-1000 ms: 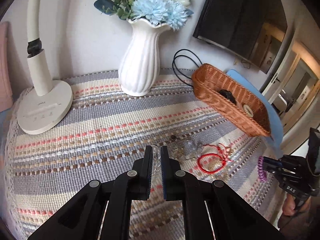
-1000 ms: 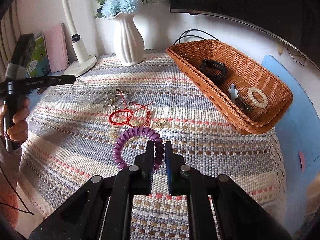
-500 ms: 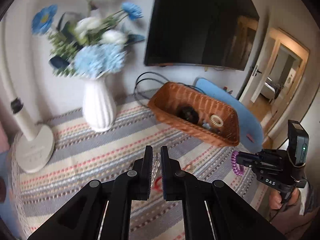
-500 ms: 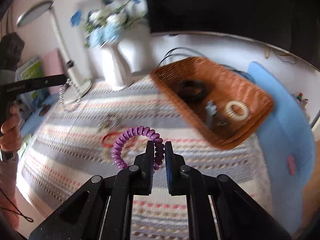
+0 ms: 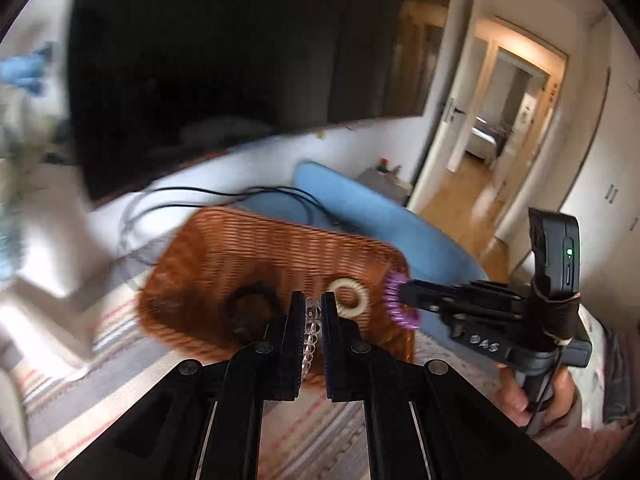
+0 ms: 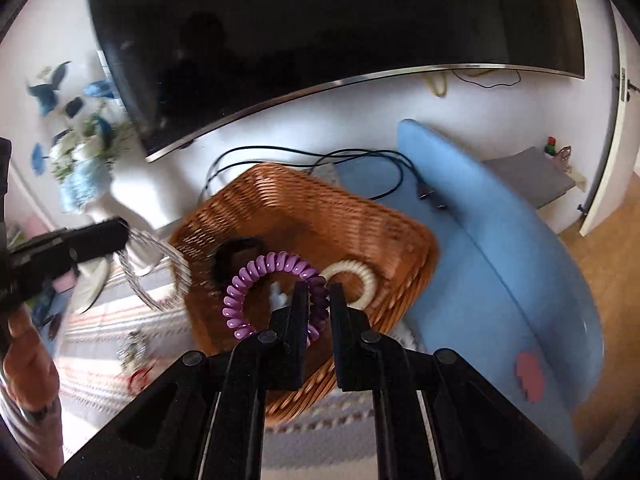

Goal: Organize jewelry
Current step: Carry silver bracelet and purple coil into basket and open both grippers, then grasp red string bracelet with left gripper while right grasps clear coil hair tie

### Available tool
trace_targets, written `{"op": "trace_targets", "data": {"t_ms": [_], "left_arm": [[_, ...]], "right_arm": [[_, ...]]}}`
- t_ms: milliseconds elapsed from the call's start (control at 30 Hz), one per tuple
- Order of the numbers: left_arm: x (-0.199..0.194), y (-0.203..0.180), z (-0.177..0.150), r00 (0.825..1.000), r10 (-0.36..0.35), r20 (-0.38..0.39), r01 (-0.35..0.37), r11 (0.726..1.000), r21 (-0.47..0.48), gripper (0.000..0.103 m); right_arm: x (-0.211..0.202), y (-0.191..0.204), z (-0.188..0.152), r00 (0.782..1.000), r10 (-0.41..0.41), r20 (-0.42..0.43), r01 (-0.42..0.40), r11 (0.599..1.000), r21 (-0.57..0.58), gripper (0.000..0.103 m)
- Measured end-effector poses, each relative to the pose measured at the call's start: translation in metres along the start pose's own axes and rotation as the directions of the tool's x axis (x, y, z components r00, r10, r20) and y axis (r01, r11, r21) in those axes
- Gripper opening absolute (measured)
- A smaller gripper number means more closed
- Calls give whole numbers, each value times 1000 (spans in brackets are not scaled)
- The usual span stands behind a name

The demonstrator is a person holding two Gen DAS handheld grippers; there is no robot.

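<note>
The left gripper is pinched on a clear bead bracelet; the right gripper is pinched on a purple coil band; both hang over the brown basket. The beads look hard and slippery, but the string bends and swings (so it likely sways), and I think a pinch across the beads is the best hold. The coil looks soft, light and springy; it may bounce when dropped; any part of the ring is fine to pinch. Count: one clear bracelet, one purple coil, one basket. In the basket lie one black band, one cream coil ring and one small pale piece. More blurry bits stay on the striped cloth; too fuzzy to count.
</note>
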State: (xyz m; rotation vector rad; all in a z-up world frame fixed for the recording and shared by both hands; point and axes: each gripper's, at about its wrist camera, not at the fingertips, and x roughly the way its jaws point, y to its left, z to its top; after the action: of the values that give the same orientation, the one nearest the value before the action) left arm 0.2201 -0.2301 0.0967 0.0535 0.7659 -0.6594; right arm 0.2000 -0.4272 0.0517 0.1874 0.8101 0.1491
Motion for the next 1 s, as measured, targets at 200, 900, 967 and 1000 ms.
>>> {"op": "trace_targets", "data": {"t_ms": [200,900,967,1000], "left_arm": [[57,1,-4,995,-60,-79,58,998,-30,8],[26,25,-31,996,-60,-64,54,995,-84,46],[1,24,-33,998,-51,-25,49,997,-65,46],[-8,22,-34,999,-38,-13,38,998,-57,46]], "right_arm": [[32,2,6,996,-77,-34,76,996,-41,12],[35,4,0,997,-65,-51,64,998,-15,17],[27,8,-2,997,-57,-43,57,998,-14,17],[24,10,-3,997,-57,-42,57,998,-17,17]]}}
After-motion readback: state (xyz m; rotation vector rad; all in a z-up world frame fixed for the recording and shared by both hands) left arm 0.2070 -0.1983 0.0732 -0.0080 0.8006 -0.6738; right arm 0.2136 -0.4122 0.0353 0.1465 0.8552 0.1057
